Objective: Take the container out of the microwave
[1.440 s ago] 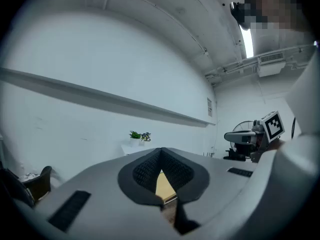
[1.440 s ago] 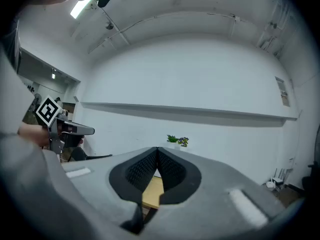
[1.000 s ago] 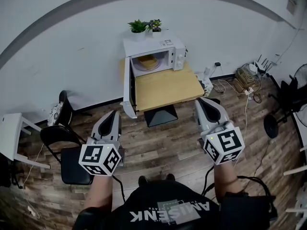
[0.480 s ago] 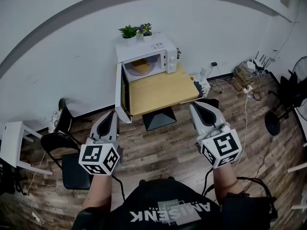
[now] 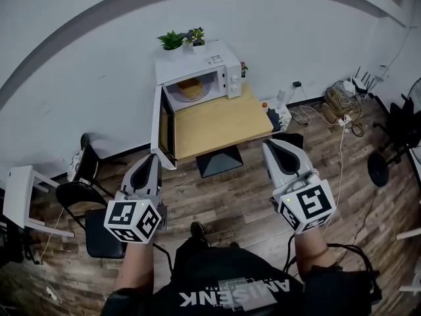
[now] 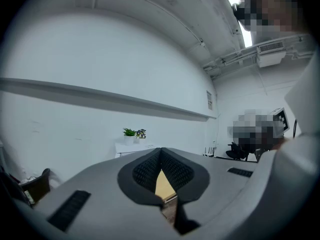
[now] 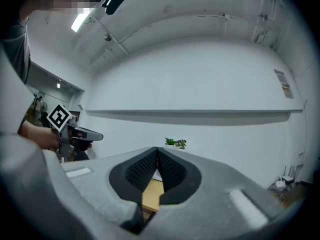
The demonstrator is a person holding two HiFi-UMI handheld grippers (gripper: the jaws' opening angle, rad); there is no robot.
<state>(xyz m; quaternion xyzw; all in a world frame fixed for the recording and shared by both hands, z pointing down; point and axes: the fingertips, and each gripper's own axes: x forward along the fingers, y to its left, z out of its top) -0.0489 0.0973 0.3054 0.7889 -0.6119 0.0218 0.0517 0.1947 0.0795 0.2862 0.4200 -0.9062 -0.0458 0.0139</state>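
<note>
Ahead, a white microwave (image 5: 197, 71) is seen on a wooden desk (image 5: 220, 120) against the wall, its door (image 5: 160, 127) swung open to the left. The container (image 5: 191, 89) is set inside the cavity. The left claw (image 5: 152, 158) and right claw (image 5: 275, 145) are held well short of the desk, each pressed together and empty.

The microwave (image 5: 214, 60) sits at the back of the table (image 5: 220, 120), door (image 5: 162, 127) open leftward; container (image 5: 191, 89) apparently inside, plants (image 5: 177, 39) on top.
</note>
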